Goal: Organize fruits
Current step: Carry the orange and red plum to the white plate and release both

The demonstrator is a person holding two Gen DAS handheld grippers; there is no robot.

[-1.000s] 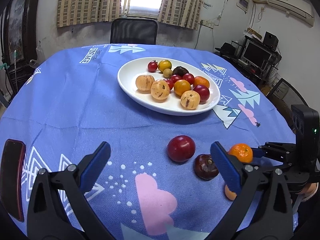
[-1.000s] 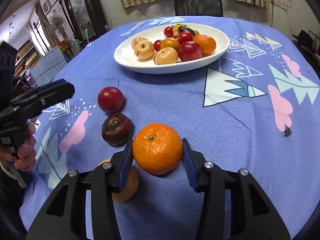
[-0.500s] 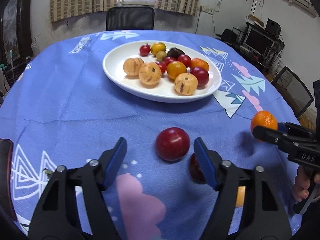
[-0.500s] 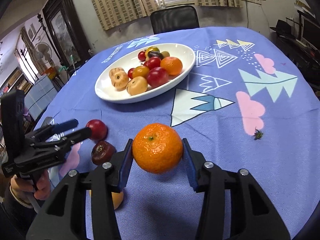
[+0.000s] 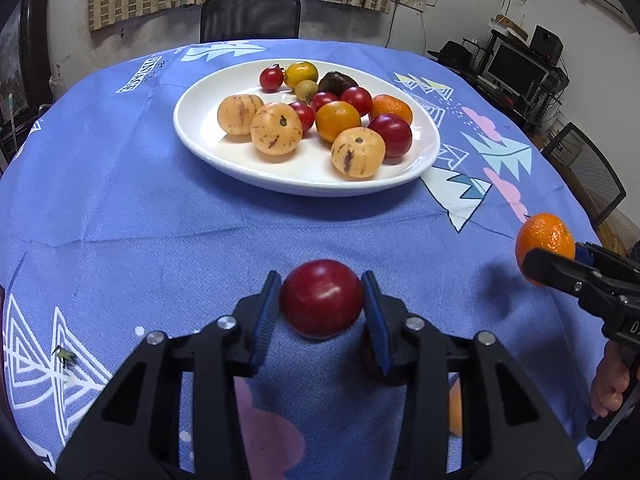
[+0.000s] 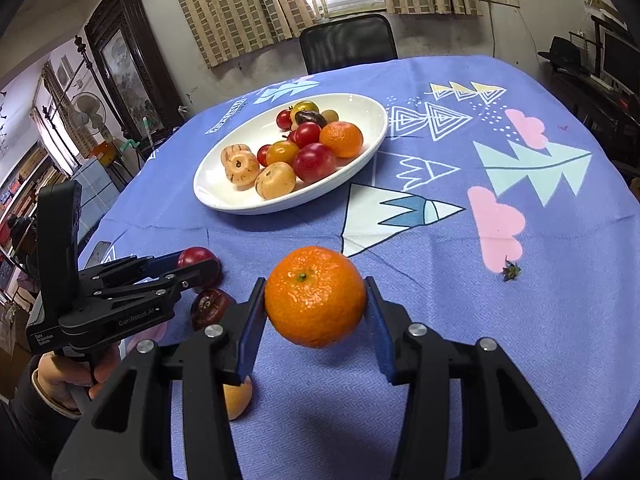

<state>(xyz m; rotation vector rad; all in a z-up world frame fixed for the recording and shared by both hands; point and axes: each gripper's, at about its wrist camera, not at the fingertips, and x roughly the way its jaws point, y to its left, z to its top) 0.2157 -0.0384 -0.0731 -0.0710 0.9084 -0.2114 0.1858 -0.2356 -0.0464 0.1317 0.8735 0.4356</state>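
**A:** So, spot the change: half a second back the left gripper was spread wide around the red plum, now its blue pads are pressed on both sides of it. Plum sits on the blue tablecloth, at 6 o'clock from the white plate.

**B:** And the right gripper?

**A:** Same as before, pinching the mandarin, but higher now; it hangs clear above the cloth with its shadow underneath. In the right wrist view the plate is up at 11 o'clock from it.

**B:** Which way's the mandarin facing?

**A:** Green stem dimple points up and toward the camera. It's round, so no real long axis. Plum's stem end I can't make out.

**B:** Leftovers?

**A:** Dark plum and a pale orange fruit, both on the cloth just beside the grippers.
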